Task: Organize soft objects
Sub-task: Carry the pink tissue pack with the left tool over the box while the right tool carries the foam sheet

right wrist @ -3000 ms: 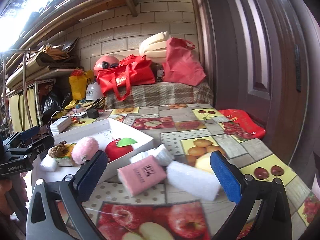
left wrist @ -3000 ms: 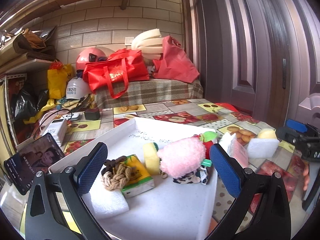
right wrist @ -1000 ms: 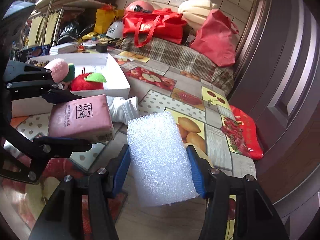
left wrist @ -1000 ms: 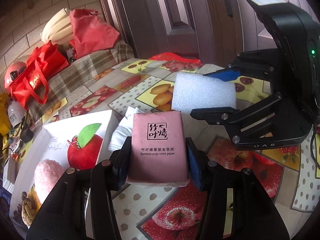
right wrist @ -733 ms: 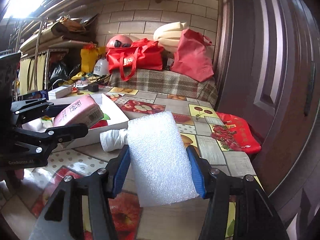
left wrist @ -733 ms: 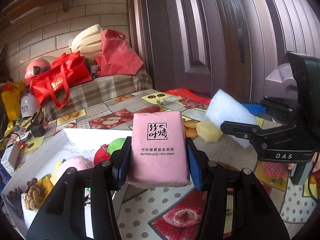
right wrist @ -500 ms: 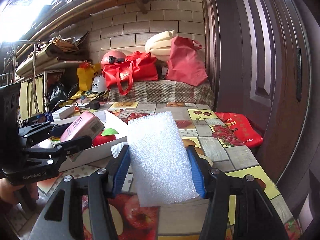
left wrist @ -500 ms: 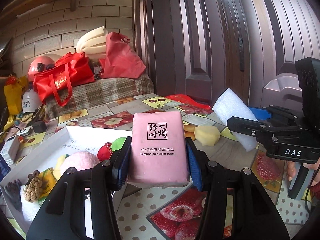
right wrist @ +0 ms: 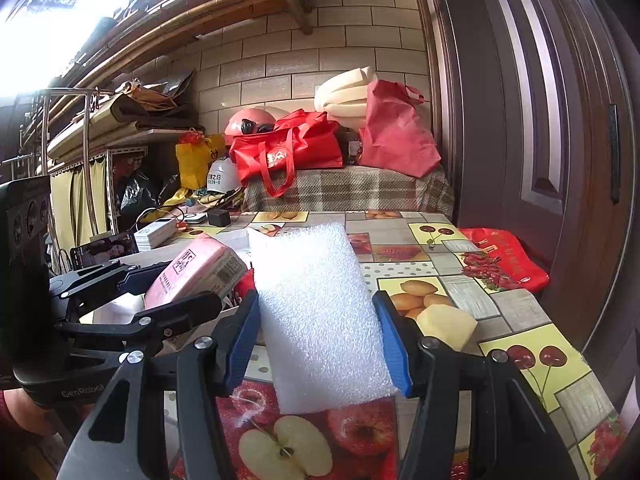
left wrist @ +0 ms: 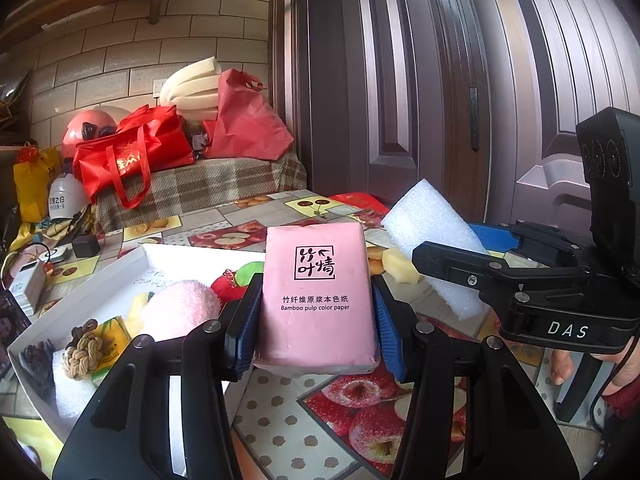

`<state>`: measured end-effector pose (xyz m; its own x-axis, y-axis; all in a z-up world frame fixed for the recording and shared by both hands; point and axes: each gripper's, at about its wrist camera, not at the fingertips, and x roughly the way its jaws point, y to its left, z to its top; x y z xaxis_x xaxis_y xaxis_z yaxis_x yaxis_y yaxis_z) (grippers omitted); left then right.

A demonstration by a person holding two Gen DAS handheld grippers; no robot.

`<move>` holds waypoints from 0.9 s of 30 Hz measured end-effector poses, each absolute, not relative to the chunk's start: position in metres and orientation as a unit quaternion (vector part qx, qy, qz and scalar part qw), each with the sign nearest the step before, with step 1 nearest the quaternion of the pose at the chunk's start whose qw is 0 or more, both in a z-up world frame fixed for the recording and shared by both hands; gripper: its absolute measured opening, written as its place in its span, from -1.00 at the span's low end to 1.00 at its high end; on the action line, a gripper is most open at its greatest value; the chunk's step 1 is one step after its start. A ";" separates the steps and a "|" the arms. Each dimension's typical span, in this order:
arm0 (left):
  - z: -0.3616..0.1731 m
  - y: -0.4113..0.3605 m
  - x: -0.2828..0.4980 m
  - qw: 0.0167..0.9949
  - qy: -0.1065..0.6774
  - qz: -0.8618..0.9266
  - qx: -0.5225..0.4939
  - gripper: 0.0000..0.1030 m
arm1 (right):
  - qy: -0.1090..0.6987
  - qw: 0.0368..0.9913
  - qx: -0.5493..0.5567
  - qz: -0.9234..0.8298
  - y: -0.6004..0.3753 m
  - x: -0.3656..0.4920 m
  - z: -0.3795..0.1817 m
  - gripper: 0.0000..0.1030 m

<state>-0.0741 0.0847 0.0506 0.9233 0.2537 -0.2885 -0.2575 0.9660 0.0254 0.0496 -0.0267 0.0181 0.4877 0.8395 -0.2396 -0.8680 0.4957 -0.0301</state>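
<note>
above the table (left wrist: 280, 420), left gripper (left wrist: 316, 312) clamps pink tissue pack (left wrist: 318, 300), right gripper (right wrist: 318, 332) clamps white foam block (right wrist: 316, 312); white tray (left wrist: 80, 280) part-filled, yellow sponge (right wrist: 446, 326) left.

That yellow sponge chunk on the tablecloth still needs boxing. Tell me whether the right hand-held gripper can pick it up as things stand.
Probably not yet. The right hand-held gripper is shut on the white foam block, so its jaws are full. The yellow sponge chunk lies uncovered on the fruit-print tablecloth just beside it.
</note>
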 end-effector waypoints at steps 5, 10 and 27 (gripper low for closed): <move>0.049 0.088 -0.085 0.980 0.148 0.133 -0.012 -0.02 | 0.089 0.857 -0.076 0.502 -0.023 0.037 0.017 0.10; 0.049 0.093 -0.098 0.979 0.147 0.141 -0.021 -0.02 | 0.086 0.853 -0.079 0.509 -0.019 0.026 0.017 0.10; 0.048 0.111 -0.128 0.974 0.148 0.169 -0.030 -0.02 | 0.090 0.836 -0.094 0.533 -0.001 0.007 0.014 0.10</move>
